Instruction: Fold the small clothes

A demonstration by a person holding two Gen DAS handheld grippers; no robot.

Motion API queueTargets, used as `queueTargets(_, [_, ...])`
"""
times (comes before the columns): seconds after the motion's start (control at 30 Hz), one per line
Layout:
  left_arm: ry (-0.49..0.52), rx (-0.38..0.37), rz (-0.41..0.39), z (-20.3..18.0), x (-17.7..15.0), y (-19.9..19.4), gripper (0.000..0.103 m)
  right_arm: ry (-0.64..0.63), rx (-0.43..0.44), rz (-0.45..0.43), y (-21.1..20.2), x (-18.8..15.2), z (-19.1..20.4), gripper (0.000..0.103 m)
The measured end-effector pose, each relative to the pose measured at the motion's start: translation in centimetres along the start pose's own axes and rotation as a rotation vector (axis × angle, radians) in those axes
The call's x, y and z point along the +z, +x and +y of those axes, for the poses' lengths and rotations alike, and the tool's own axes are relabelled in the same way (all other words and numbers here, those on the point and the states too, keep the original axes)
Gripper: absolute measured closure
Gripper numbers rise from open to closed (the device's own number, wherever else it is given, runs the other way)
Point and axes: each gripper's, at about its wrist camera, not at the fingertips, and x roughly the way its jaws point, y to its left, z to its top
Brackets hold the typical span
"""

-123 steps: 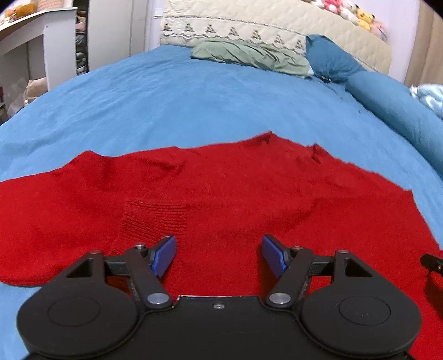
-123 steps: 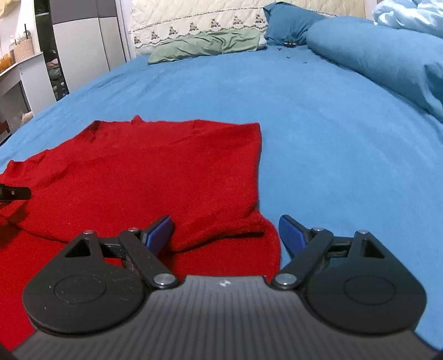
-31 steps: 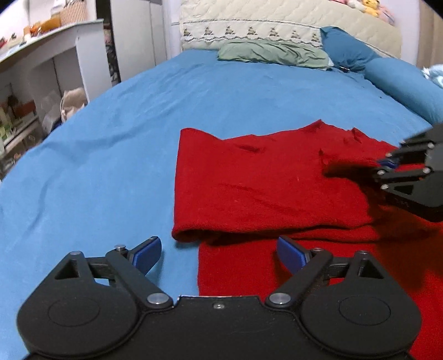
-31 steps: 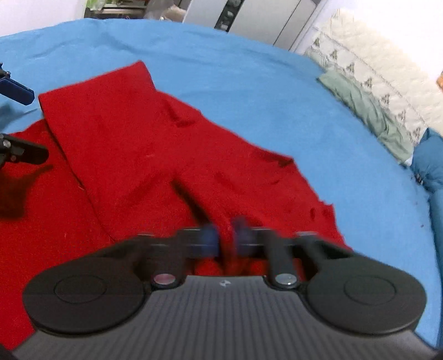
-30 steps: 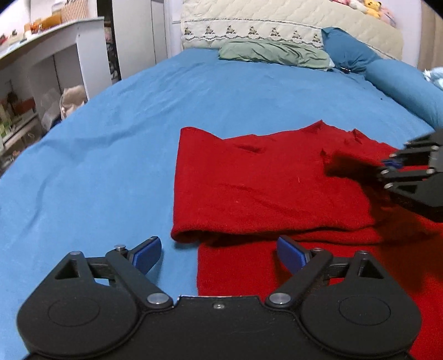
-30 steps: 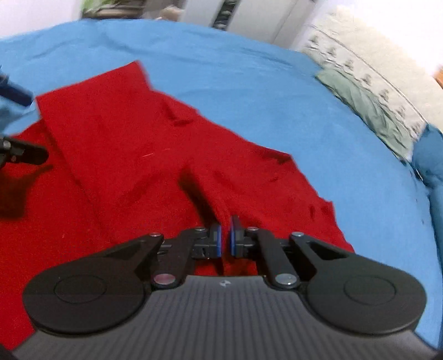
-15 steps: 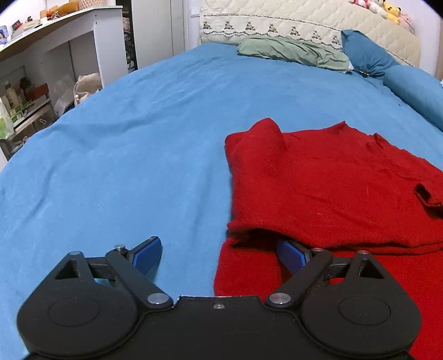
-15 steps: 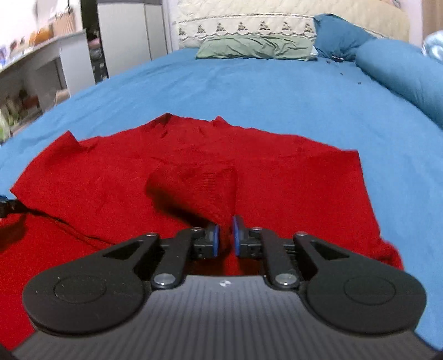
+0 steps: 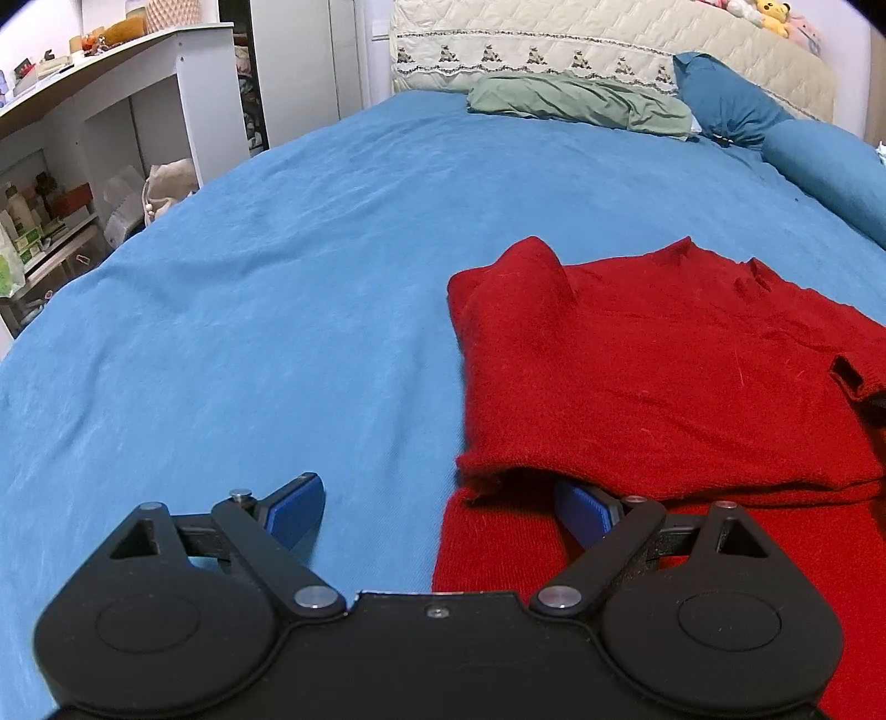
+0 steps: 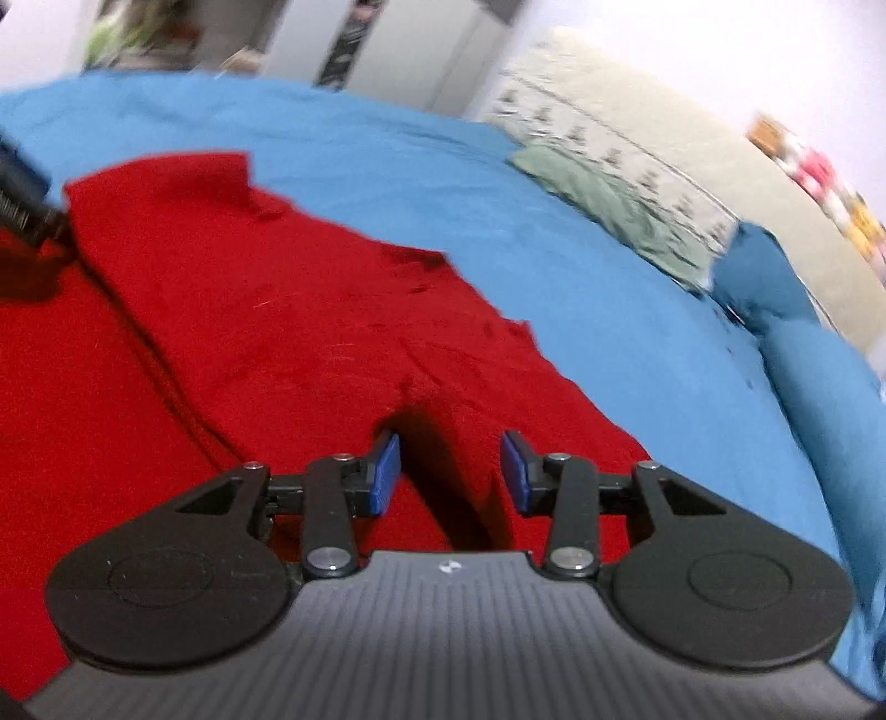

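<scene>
A red knit sweater (image 9: 653,376) lies on the blue bed sheet (image 9: 310,288), its upper part folded over the lower part. My left gripper (image 9: 437,512) is open at the sweater's left edge, its right finger (image 9: 581,507) tucked under the folded layer. In the right wrist view the sweater (image 10: 266,332) fills the lower left. My right gripper (image 10: 447,473) is open just above the sweater, with a raised sleeve fold (image 10: 443,437) between its fingers. The left gripper's tip (image 10: 22,205) shows at the far left there.
A green pillow (image 9: 576,102), a blue pillow (image 9: 725,99) and a blue bolster (image 9: 830,166) lie by the quilted headboard (image 9: 609,50). A white desk with shelves (image 9: 99,127) stands left of the bed. The right wrist view is motion-blurred.
My right gripper has opened and let go of the sleeve it was pinching, and has swung to a new angle. My left gripper has shifted left, staying open.
</scene>
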Motion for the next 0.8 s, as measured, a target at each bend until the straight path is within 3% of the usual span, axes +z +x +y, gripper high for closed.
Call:
queueTargets(0.03, [-0.001, -0.003, 0.002, 0.1, 0.0, 0.1, 0.01, -0.013, 0.01, 0.009, 0.5, 0.1, 0.2, 0.058])
queueTargets(0.07, [-0.004, -0.006, 0.005, 0.2, 0.1, 0.1, 0.01, -0.013, 0.022, 0.016, 0.6, 0.1, 0.1, 0.074])
queueTargets(0.1, [-0.008, -0.008, 0.006, 0.2, 0.2, 0.1, 0.01, -0.001, 0.03, 0.017, 0.7, 0.3, -0.4, 0.081])
queueTargets(0.27, [-0.02, -0.015, 0.002, 0.7, 0.7, 0.3, 0.022, 0.248, -0.073, -0.041, -0.9, -0.3, -5.5, 0.082])
queueTargets(0.33, [-0.008, -0.025, -0.003, 0.5, 0.9, 0.4, 0.037, 0.383, -0.139, -0.054, -1.5, -1.0, -8.4, 0.082])
queueTargets(0.47, [0.046, -0.048, -0.013, -0.5, 1.3, 0.5, 0.055, 0.603, -0.209, -0.078, -2.3, -3.4, -12.9, 0.082])
queueTargets(0.57, [0.068, -0.068, -0.01, -1.1, 1.4, 0.9, 0.064, 0.664, -0.235, -0.096, -3.0, -4.7, -14.7, 0.082])
queueTargets(0.63, [0.086, -0.08, -0.007, -1.5, 1.3, 0.9, 0.08, 0.684, -0.234, -0.099, -3.2, -5.2, -15.3, 0.082])
queueTargets(0.7, [0.105, -0.084, -0.004, -1.9, 1.1, 0.8, 0.087, 0.686, -0.248, -0.1, -3.3, -5.8, -15.2, 0.082])
queueTargets(0.8, [0.128, -0.076, 0.0, -2.0, 0.9, 0.5, 0.091, 0.702, -0.238, -0.073, -3.6, -7.2, -15.0, 0.082])
